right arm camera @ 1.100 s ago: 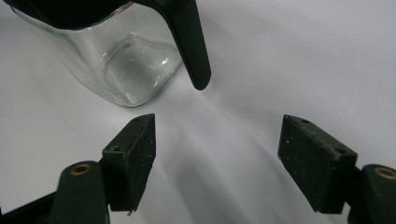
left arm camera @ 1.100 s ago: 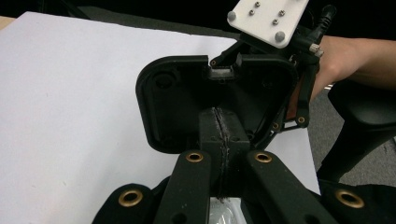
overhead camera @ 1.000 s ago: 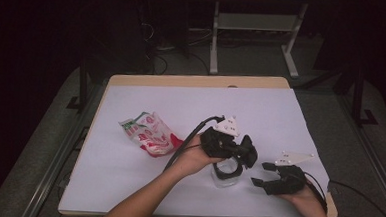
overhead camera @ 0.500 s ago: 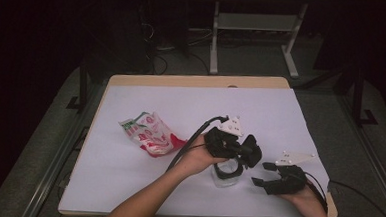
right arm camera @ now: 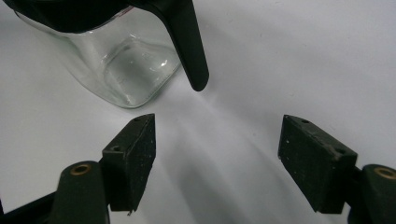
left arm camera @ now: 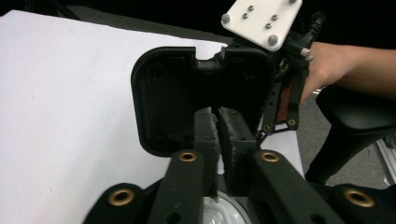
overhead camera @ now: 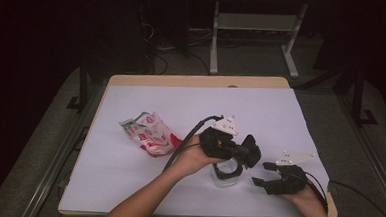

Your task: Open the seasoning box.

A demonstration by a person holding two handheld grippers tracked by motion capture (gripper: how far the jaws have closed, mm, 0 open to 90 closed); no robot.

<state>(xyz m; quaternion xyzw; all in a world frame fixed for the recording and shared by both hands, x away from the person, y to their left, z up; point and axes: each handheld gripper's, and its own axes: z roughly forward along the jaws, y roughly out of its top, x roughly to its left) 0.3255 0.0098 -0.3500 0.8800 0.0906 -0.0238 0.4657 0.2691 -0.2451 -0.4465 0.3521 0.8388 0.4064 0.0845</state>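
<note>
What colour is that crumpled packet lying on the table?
The packet is white with red and green print, seen best in the high view.

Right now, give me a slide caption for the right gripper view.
Open right gripper beside a clear glass jar with black handle on the white table.

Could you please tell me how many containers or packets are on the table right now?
2: a clear jar with a black lid near the front edge, and a red-and-white packet lying left of it.
</note>
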